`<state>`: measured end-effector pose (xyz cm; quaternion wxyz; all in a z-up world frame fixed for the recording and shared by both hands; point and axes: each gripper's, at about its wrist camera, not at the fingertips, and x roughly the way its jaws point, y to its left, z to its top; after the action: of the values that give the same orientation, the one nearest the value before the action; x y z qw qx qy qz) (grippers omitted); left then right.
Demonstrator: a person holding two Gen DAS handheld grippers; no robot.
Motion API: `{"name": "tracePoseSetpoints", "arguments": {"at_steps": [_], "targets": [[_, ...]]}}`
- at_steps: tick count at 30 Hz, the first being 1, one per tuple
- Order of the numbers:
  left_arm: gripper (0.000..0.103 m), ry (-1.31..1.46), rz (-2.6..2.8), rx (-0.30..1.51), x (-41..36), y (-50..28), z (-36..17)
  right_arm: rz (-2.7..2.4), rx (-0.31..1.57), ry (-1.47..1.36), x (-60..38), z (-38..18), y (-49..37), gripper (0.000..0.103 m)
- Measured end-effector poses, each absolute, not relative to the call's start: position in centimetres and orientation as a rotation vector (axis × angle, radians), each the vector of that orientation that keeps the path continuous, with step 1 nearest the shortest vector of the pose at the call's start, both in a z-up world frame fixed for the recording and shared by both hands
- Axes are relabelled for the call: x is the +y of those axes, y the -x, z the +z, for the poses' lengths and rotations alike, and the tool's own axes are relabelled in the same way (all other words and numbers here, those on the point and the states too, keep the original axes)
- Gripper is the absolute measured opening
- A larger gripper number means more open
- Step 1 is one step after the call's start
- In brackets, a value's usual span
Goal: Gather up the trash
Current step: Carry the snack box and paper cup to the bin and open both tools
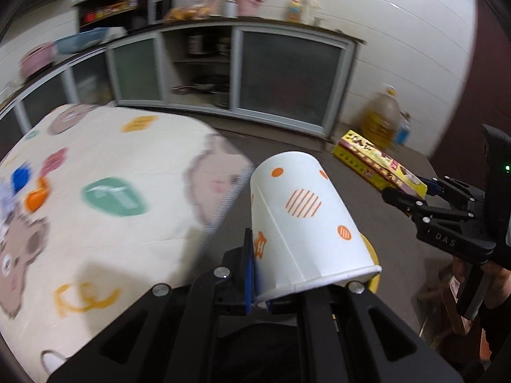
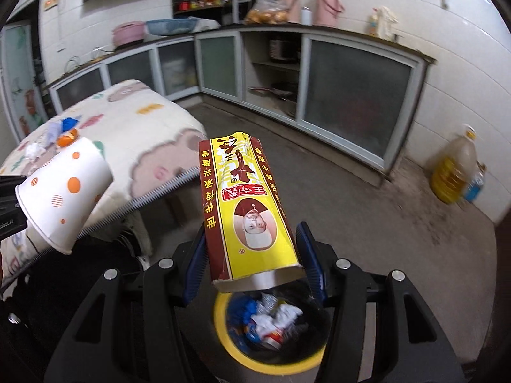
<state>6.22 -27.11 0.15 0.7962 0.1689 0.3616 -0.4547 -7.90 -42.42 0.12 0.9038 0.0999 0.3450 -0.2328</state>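
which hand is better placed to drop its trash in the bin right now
Right. The right gripper holds the yellow box directly above the open bin. The left gripper pinches the paper cup off to one side, beside the table edge.

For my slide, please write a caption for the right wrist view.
Right gripper holds a yellow carton above the yellow-rimmed bin.
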Motion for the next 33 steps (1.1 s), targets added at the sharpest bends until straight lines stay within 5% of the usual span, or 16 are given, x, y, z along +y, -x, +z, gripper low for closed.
{"name": "tracePoseSetpoints", "arguments": {"at_steps": [21,22,24,27,33], "targets": [[0.007,-0.601,-1.126,0.868,-40.3,-0.5,-6.4,-0.635,0.889,-0.305,-46.9,-8.2,13.2,0.053],[0.01,-0.605,-1.127,0.865,-40.5,-0.4,-6.5,-0.646,0.901,-0.297,-47.1,-8.5,13.2,0.054],[0.048,-0.598,-1.119,0.871,-40.7,-0.4,-6.6,-0.648,0.947,-0.286,-47.6,-9.3,13.0,0.076],[0.082,-0.544,-1.104,0.897,-40.1,-1.0,-6.6,-0.681,0.985,-0.29,-48.2,-10.2,13.5,0.079],[0.092,-0.483,-1.075,0.869,-38.3,-2.0,-5.1,-0.74,0.996,-0.309,-49.2,-10.2,15.3,0.079]]}}
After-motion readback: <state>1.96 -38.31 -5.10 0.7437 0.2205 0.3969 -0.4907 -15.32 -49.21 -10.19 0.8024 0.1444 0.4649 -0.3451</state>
